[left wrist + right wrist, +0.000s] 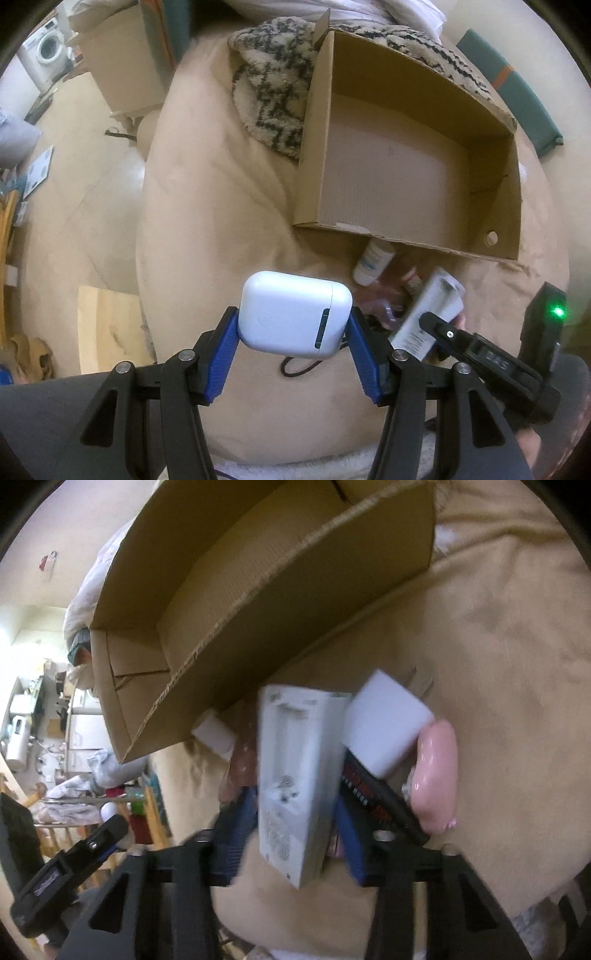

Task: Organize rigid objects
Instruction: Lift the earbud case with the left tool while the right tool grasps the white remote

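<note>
My left gripper (293, 325) is shut on a white earbud case (293, 314) and holds it above the beige bedcover, in front of the open cardboard box (406, 162). My right gripper (295, 805) is shut on a tall white packaged box (295, 775), which also shows in the left wrist view (428, 314). The cardboard box (258, 590) lies just beyond it, tilted in this view. A white sponge block (384, 720), a pink soft item (437, 775) and a dark red-lettered pack (373, 794) lie beside the right gripper.
A white bottle (373, 262) and small reddish bottles (412, 280) lie against the box's near wall. A patterned rug (273, 74) lies behind the box. A black cable (295, 365) lies under the left gripper. The floor drops off at the left (74, 184).
</note>
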The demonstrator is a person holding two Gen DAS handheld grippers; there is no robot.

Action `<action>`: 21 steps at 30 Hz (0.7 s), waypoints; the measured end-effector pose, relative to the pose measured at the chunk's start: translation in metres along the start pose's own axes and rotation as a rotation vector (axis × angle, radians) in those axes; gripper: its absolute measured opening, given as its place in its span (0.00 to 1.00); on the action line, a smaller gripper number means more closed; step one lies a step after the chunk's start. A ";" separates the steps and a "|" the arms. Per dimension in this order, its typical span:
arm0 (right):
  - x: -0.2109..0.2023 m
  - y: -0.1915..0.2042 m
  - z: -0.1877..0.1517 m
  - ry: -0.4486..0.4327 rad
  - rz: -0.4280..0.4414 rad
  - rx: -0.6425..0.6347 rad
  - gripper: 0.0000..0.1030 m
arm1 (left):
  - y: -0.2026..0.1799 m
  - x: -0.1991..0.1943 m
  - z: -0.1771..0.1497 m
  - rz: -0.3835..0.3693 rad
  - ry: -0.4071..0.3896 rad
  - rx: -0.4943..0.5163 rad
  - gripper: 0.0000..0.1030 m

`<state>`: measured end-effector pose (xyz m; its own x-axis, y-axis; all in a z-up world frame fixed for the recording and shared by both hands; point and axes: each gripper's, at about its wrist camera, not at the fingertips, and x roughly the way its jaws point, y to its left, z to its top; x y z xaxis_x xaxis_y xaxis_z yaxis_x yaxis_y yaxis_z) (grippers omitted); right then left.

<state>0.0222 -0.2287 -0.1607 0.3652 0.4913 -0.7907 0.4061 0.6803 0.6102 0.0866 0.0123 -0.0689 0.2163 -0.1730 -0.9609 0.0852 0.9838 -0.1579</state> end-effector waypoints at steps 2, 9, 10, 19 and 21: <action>-0.005 0.010 -0.001 -0.014 0.005 -0.044 0.24 | -0.002 -0.002 -0.001 0.003 -0.009 0.007 0.53; 0.001 0.054 -0.005 0.022 -0.045 -0.209 0.24 | -0.002 -0.001 -0.001 -0.017 -0.007 -0.007 0.53; 0.005 0.056 -0.003 0.022 -0.064 -0.221 0.24 | -0.003 -0.001 0.000 -0.014 -0.007 -0.004 0.53; 0.031 0.064 0.001 0.086 -0.189 -0.271 0.25 | -0.001 0.006 -0.001 0.018 0.004 -0.014 0.53; 0.034 0.067 -0.001 0.070 -0.214 -0.292 0.23 | 0.000 0.006 0.000 0.033 -0.001 -0.016 0.53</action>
<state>0.0608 -0.1662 -0.1465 0.2351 0.3502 -0.9067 0.2072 0.8934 0.3988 0.0876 0.0108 -0.0750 0.2195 -0.1408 -0.9654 0.0621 0.9895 -0.1302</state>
